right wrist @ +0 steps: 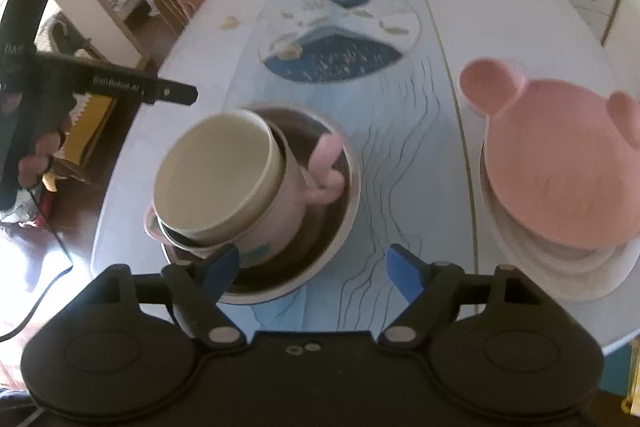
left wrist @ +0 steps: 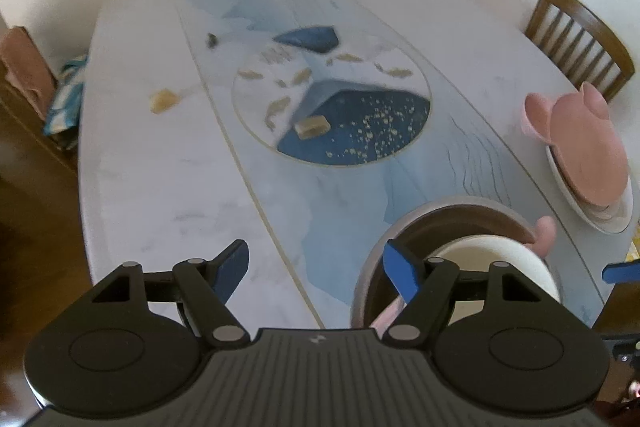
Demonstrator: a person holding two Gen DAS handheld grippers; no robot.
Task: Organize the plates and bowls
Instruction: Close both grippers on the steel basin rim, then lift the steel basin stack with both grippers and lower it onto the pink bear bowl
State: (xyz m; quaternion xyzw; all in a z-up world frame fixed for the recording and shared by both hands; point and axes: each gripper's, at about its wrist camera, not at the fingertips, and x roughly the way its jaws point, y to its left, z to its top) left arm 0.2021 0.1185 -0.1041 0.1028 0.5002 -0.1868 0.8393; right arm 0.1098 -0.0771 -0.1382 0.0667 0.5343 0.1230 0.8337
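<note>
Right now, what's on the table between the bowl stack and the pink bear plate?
Nothing: only bare table separates the bowl stack from the pink bear plate, per the right wrist view.

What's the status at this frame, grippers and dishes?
Left gripper open, empty. Right gripper open, empty. Cream bowl nested in pink cup inside metal bowl. Pink plate stacked on white plate. Nothing blocking.

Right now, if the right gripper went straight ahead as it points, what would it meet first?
Probably bare table: the open right gripper aims between the large metal bowl and the pink bear-eared plate. Depth is unclear.
</note>
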